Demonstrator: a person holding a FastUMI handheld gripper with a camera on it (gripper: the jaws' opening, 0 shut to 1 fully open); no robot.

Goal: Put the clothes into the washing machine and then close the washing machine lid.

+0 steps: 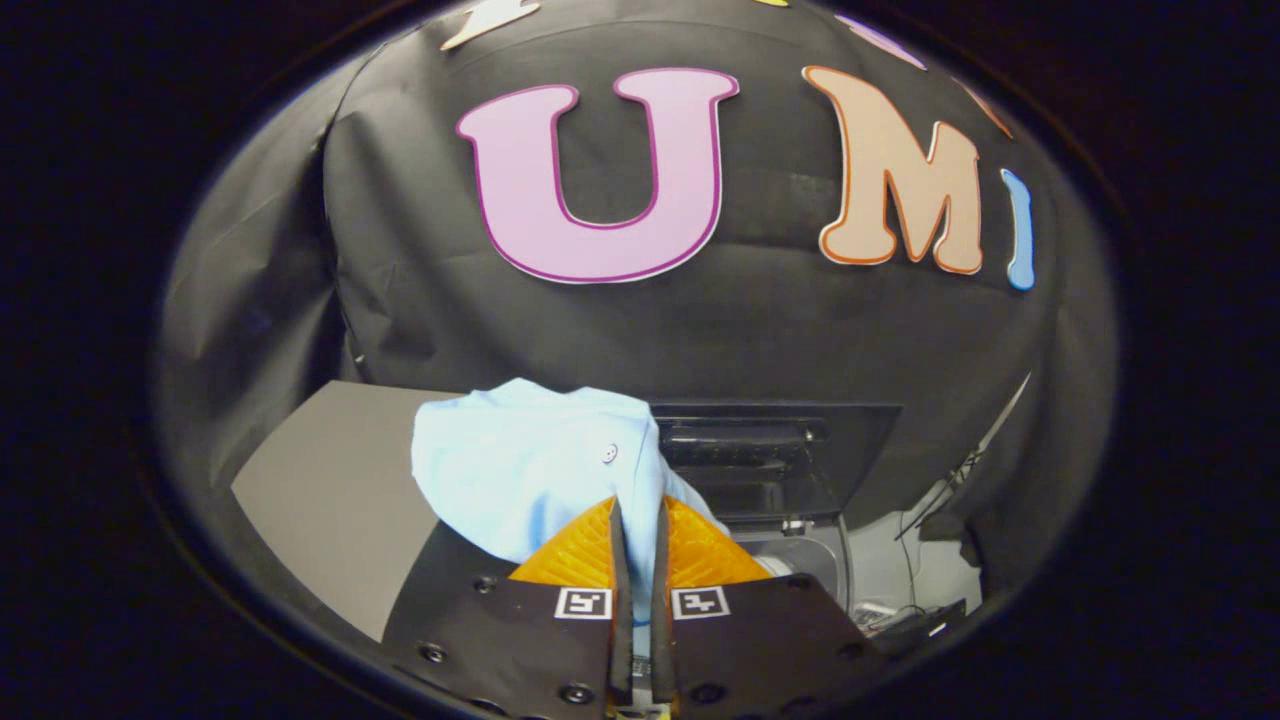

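Your tool (640,515) is clamped on the light blue shirt (530,465), holding it bunched above the fingers, clear of the worktop (320,490), so you can carry it to the open washing machine (790,470) just beyond.

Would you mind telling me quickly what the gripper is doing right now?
Gripper: shut on the light blue shirt, pinched between both fingers, held up in front of the washing machine, whose lid stands open.
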